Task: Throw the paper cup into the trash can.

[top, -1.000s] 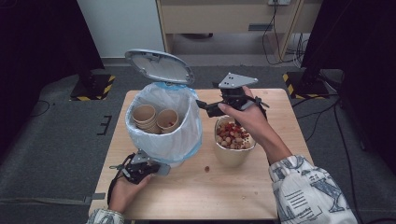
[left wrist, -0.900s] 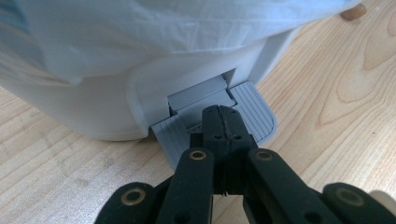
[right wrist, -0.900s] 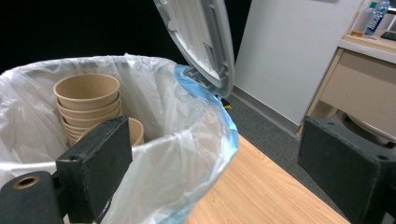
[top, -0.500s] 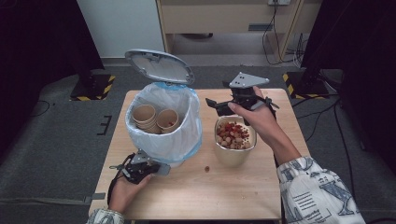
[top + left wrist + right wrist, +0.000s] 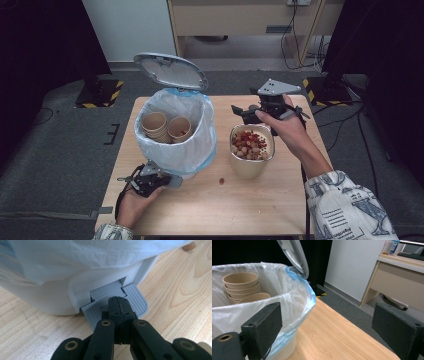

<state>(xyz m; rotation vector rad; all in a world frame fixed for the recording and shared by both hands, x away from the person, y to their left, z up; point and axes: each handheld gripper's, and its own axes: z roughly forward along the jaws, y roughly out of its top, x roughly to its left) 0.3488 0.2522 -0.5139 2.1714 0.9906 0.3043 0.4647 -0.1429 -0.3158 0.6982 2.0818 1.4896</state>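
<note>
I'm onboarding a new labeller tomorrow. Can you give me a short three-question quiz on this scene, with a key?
1. True or false: the bin lid is up.
2. What does the left hand-held gripper press on? A) the pedal B) the bowl C) the table
3. Fill in: the right hand-held gripper has its jaws ____.

Key: 1 true; 2 A; 3 open.
</note>
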